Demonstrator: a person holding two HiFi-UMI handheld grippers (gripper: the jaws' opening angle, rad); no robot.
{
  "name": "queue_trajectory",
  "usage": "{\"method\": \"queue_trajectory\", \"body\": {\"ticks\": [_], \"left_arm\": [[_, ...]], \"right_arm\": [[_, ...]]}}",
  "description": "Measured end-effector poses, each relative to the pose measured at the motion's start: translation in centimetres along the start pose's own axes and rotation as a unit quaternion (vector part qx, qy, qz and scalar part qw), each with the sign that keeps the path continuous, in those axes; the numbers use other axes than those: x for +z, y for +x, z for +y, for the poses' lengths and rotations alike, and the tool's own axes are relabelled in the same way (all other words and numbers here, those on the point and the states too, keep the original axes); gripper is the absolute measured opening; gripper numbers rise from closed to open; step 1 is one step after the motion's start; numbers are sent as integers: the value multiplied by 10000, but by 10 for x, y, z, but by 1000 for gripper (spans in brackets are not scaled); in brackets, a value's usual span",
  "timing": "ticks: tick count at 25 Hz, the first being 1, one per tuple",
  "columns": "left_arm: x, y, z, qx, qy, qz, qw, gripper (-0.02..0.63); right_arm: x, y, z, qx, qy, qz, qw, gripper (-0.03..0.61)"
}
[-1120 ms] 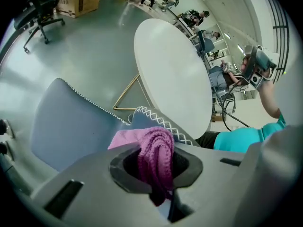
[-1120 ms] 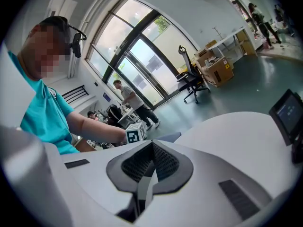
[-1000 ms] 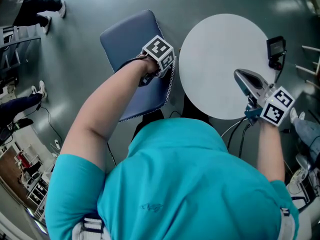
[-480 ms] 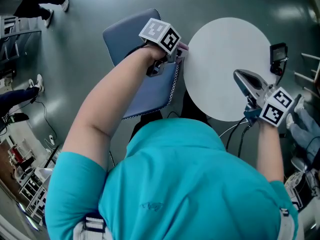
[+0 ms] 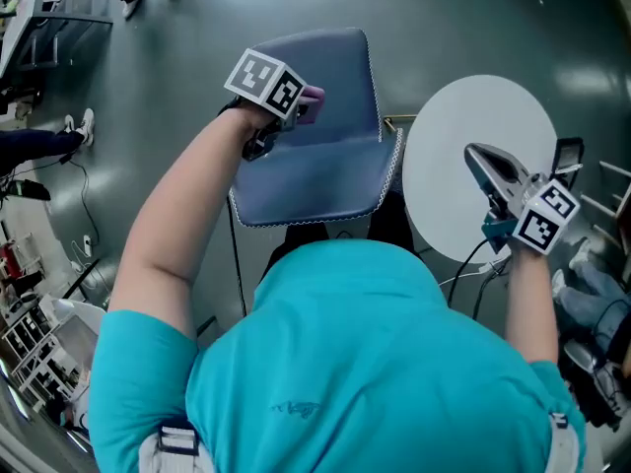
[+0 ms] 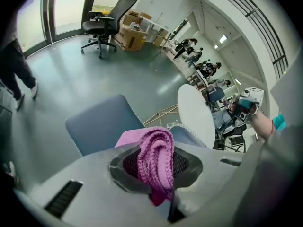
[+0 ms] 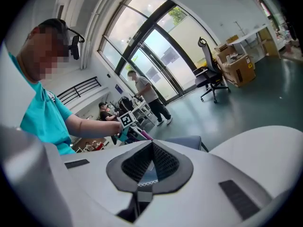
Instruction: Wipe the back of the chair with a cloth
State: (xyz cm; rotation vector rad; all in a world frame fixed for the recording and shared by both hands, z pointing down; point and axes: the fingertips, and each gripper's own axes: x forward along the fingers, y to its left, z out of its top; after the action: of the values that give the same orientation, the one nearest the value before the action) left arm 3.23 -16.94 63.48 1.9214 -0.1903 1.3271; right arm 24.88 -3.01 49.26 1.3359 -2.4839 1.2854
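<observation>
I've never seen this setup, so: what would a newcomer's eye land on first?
The pink knitted cloth, clamped in the left gripper and held over the blue chair at upper centre. Then the round white table to the chair's right, with the empty right gripper above it.

Left hand-held gripper [image 5: 302, 106] extended forward, clamping pink cloth [image 6: 154, 155], right hand-held gripper [image 5: 475, 156] closed, empty.

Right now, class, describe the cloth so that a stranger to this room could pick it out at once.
Find the round white table; left of it stands a blue padded chair. Above the chair, the left gripper is clamped on a folded cloth. Nothing else nearby is pink or knitted.
</observation>
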Motion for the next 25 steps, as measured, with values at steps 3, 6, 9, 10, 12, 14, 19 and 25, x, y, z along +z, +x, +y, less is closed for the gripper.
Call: {"method": "queue_trajectory", "body": {"ticks": [3, 6, 9, 10, 12, 14, 19, 25], "left_arm": [[-52, -23, 45, 390, -95, 238, 9989, 60], [-110, -36, 99, 829, 71, 679, 9942, 60], [-150, -34, 139, 1085, 296, 1161, 9868, 60], [-158, -29, 145, 1150, 394, 1334, 9836, 60], [-171, -16, 152, 1263, 653, 1711, 9749, 60], [-182, -1, 154, 1294, 902, 2078, 9654, 60], [-216, 33, 161, 1108, 1276, 3074, 9364, 60], [-266, 60, 166, 776, 1403, 3971, 9037, 60]], "right_arm": [[5, 32, 20, 194, -151, 160, 9996, -2], [-1, 74, 40, 327, -179, 375, 9986, -2], [-10, 104, 50, 409, -192, 588, 9972, -2], [-12, 106, 50, 420, -190, 646, 9968, -2], [-18, 106, 45, 430, -156, 741, 9962, -2], [-23, 106, 41, 432, -124, 831, 9955, -2], [-33, 105, 33, 378, -43, 988, 9944, -2], [-41, 95, 21, 244, 33, 997, 9947, -2]]}}
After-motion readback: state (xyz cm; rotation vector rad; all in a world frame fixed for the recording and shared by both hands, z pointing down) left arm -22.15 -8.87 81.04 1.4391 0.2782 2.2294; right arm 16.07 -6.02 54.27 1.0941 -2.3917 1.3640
